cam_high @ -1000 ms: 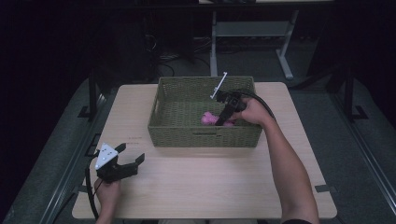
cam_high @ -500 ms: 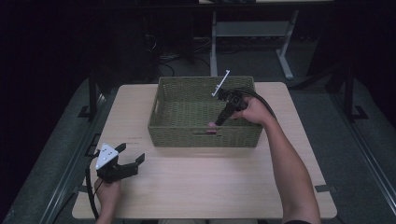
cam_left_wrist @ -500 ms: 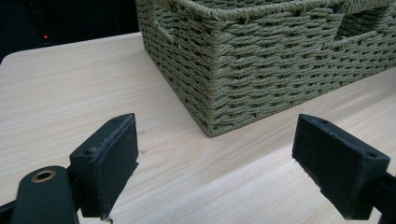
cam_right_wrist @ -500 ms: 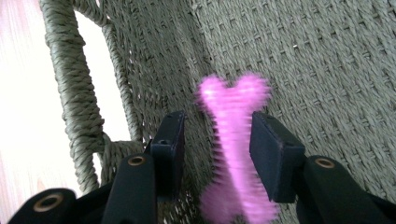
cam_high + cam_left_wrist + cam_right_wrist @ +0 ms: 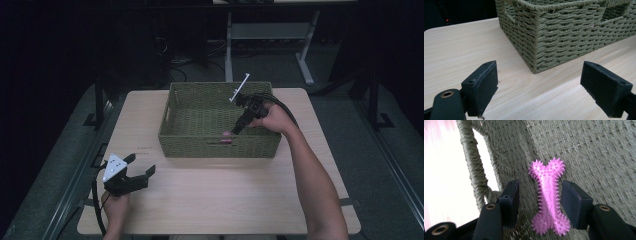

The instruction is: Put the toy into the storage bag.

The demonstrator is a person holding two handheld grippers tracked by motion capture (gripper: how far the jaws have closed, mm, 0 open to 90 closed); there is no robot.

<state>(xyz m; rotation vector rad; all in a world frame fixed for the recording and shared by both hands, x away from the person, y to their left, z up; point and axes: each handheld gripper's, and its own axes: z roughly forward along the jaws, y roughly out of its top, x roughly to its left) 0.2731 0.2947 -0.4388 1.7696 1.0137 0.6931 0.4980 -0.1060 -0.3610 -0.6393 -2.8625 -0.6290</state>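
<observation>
On the pale wood-grain counter (image 5: 220, 195) a woven green basket (image 5: 190, 131) of stiff, rough cord is set. On its floor, by the near wall, a pink bone toy (image 5: 549, 197) lies, studded with soft spikes; it is judged light, rubbery and best gripped at its narrow shank. The right gripper (image 5: 540, 195) is spread around that shank, not clamped. The left gripper (image 5: 540, 91) is held agape over bare counter.

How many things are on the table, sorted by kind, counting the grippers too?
Woven basket: 1
Pink spiky bone-shaped chew toy: 1
Hand-held gripper: 2, left hand-held gripper and right hand-held gripper
Total: 4
</observation>
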